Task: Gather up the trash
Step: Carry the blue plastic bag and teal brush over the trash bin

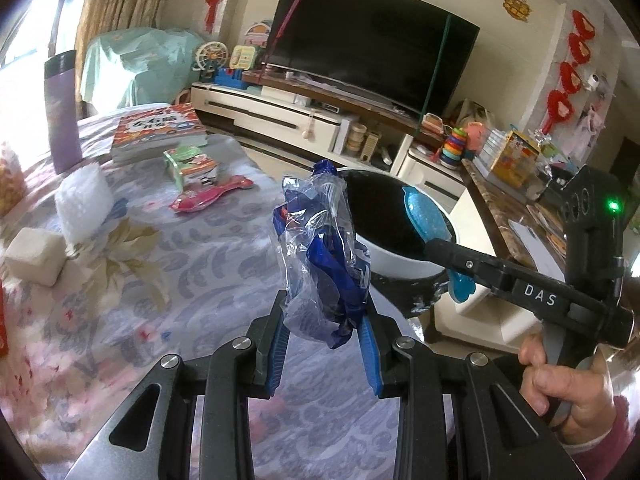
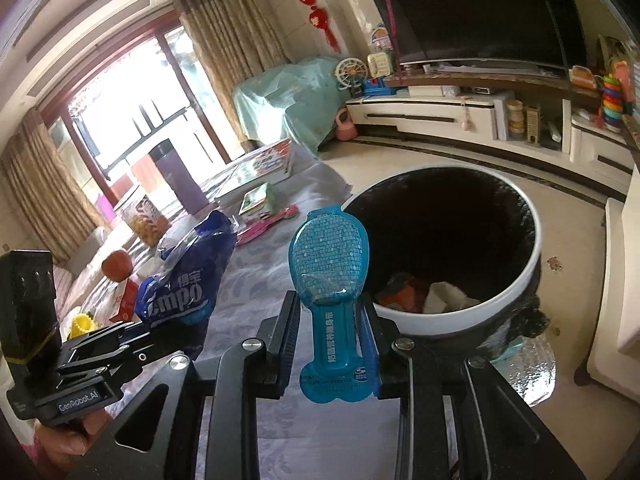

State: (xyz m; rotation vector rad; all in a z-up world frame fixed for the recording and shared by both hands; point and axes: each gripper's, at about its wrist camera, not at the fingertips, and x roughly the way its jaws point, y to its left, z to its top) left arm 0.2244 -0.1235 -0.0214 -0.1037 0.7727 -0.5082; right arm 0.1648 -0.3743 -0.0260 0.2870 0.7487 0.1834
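My left gripper [image 1: 325,306] is shut on a crumpled blue and clear plastic wrapper [image 1: 320,248], which stands up above the patterned tablecloth [image 1: 160,280]. The same wrapper [image 2: 188,276] shows at the left of the right wrist view. My right gripper [image 2: 330,308] is shut on a flat turquoise spoon-shaped packet [image 2: 330,264], held upright close to the rim of a white bin [image 2: 500,292] with a black liner and some trash inside. From the left wrist view, that packet [image 1: 424,216] hangs over the bin [image 1: 400,260]. A pink spoon-shaped packet [image 1: 210,196] lies on the cloth.
On the table stand a purple flask [image 1: 62,112], a book [image 1: 160,132], a small green carton [image 1: 192,166], white foam blocks [image 1: 34,254] and a red apple [image 2: 117,264]. A TV [image 1: 372,40] on a white cabinet [image 1: 300,120] lines the far wall. A hand [image 1: 568,384] grips the right tool.
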